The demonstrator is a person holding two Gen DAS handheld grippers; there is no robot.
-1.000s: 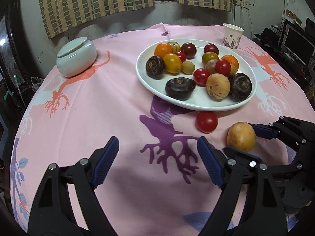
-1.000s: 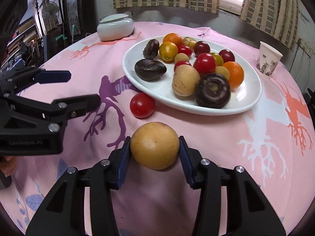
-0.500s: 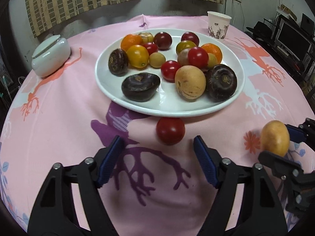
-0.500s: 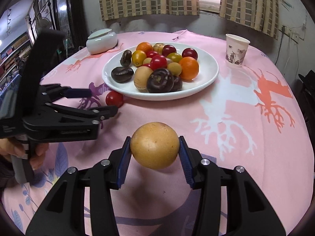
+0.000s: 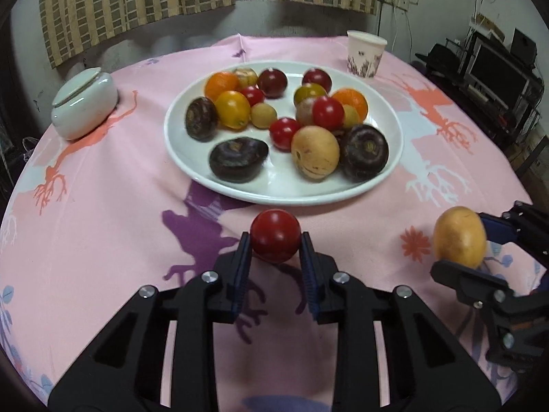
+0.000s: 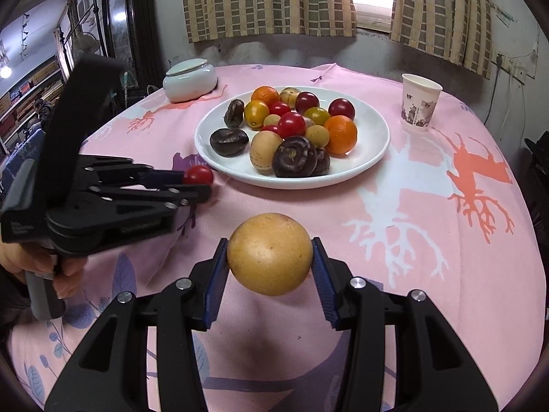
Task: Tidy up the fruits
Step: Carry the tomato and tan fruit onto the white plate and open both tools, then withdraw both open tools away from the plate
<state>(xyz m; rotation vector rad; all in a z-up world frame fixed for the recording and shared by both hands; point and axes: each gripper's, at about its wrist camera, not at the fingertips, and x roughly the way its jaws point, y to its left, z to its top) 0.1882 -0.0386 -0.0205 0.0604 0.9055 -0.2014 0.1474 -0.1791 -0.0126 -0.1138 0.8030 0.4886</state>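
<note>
Left wrist view: the left gripper (image 5: 275,244) has its blue pads pressed on both sides of a red tomato (image 5: 275,235) that sits just short of the near rim of the white plate (image 5: 274,192); the jaws are drawn in close and the tomato fills the gap. At the right edge of this view the right gripper (image 5: 473,240) appears side-on, with a tan round fruit (image 5: 459,236) between its fingers.

Right wrist view: this adds what the other lacks; a hand (image 6: 51,267) grasping the left gripper's handle at the lower left, and the left gripper (image 6: 197,180) seen from the side, reaching toward the plate (image 6: 374,130) with the tomato (image 6: 198,175) at its tip. The right gripper (image 6: 270,257) is clamped partway on the tan fruit (image 6: 270,253), which is held above the pink tablecloth (image 6: 411,257), well short of the plate.

Edges and room: the plate carries a heap of mixed fruit toward its far and middle parts; its near inner rim is bare. A paper cup (image 6: 420,102) stands to the plate's far right, apart from it; a lidded white jar (image 6: 189,80) stands to the far left, also apart. Open cloth lies between the two grippers and to the right of the plate.

Pose: both grippers point downward and forward toward the plate; the left lies low, its tip near the cloth.
</note>
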